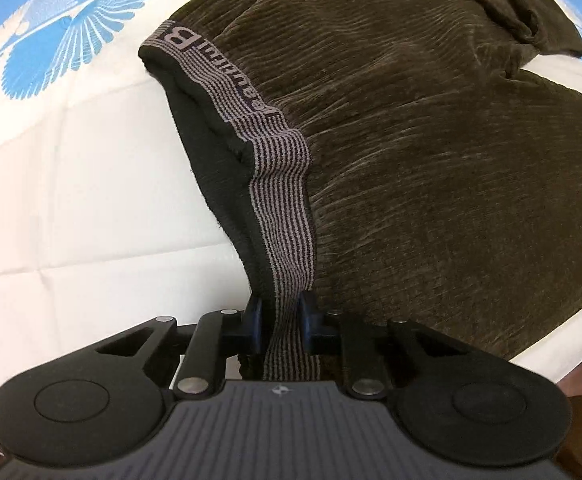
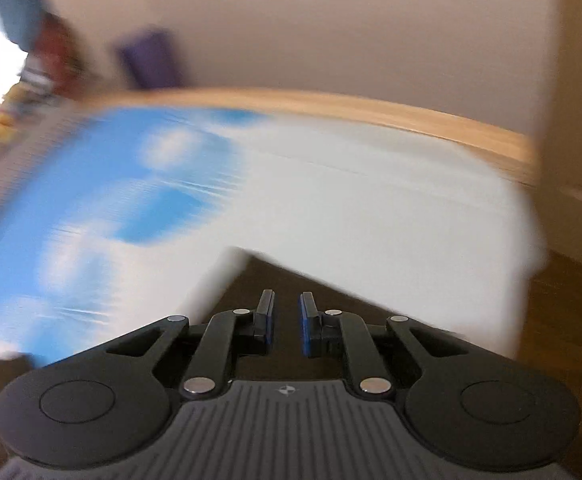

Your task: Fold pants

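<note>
Dark brown ribbed pants (image 1: 431,152) lie on a white and blue bedcover (image 1: 71,184). Their striped grey waistband (image 1: 279,184) runs from the upper left down to my left gripper (image 1: 281,322), which is shut on the waistband and holds it lifted off the bed. The pant legs trail away to the upper right. In the right wrist view, my right gripper (image 2: 287,320) has a narrow gap between its fingers and holds nothing; it hovers over the bed's corner. That view is blurred by motion, and no pants show in it.
The bedcover (image 2: 331,208) shows in the right wrist view with a wooden bed frame edge (image 2: 371,112) behind it and a pale wall beyond. Wooden floor (image 2: 563,320) lies to the right. Blurred colourful items (image 2: 51,64) stand at the upper left.
</note>
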A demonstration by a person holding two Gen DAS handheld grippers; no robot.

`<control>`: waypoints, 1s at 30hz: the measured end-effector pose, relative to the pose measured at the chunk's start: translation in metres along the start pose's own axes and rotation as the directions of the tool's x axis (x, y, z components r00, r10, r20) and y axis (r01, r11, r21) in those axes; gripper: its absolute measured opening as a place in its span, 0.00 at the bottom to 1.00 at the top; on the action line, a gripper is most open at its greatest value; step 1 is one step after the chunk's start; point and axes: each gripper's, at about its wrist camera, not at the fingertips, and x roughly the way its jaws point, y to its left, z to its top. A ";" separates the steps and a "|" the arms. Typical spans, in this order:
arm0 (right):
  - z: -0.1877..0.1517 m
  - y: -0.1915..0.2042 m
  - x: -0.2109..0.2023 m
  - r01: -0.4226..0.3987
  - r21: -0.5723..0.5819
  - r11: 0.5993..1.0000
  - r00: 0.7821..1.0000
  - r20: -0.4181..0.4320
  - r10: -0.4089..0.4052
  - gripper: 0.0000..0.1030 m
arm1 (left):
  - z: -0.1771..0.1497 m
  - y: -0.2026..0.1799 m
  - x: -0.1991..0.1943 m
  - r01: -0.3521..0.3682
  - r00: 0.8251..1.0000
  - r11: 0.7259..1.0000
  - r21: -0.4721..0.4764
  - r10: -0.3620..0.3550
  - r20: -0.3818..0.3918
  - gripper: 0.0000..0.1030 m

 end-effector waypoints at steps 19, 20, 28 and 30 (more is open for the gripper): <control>-0.042 0.180 0.081 -0.408 -0.145 0.901 0.895 -0.256 0.364 0.09 | 0.094 -0.105 -0.096 -0.042 0.857 0.985 -0.168 0.122 0.500 0.13; -0.042 0.185 0.088 -0.412 -0.125 0.903 0.893 -0.256 0.371 0.09 | 0.100 -0.117 -0.098 -0.020 0.855 0.987 -0.161 0.101 0.509 0.13; -0.055 0.216 0.139 -0.437 -0.021 0.899 0.855 -0.320 0.408 0.37 | 0.163 -0.217 -0.083 0.070 0.864 0.997 0.024 -0.073 0.498 0.20; -0.060 0.221 0.148 -0.420 -0.025 0.907 0.859 -0.334 0.388 0.50 | 0.163 -0.233 -0.057 0.028 0.885 0.998 0.054 -0.050 0.462 0.20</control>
